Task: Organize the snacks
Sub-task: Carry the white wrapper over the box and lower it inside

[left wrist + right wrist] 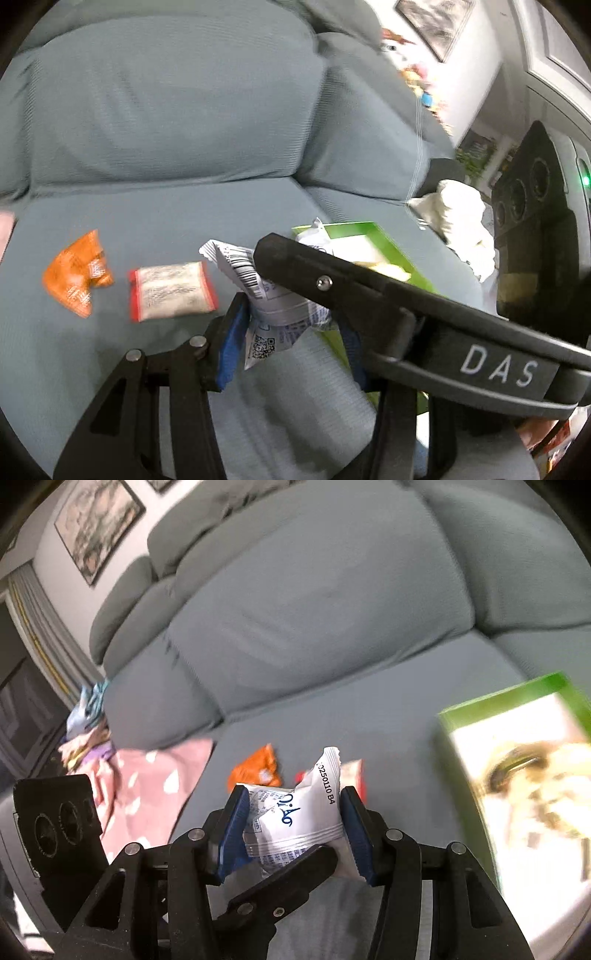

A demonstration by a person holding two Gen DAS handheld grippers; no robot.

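Both pairs of blue-padded jaws are clamping the same white snack packet [295,823]: the right gripper [295,823] is pinching it across its printed middle, and the left gripper [291,332] is gripping its crumpled lower part, with the barcoded end sticking up above the pads. In the left wrist view one black finger of the right gripper is crossing over the packet, so the two tools are crowding each other closely. As a judgement, the step in hand is carrying this packet to the green box [513,790]; doing it well is calling for one gripper to let go cleanly before the other travels, since pulling apart could tear the wrapper. Just beyond the jaws, an orange packet [77,273] and a red-edged packet [171,290] are lying loose on the grey-blue sofa seat [147,221], near each other but apart. To the right the box is sitting open, its near wall close to the fingers and likely to catch them. A pink cloth [155,775] is lying off to the left, while the seat between is offering open room.
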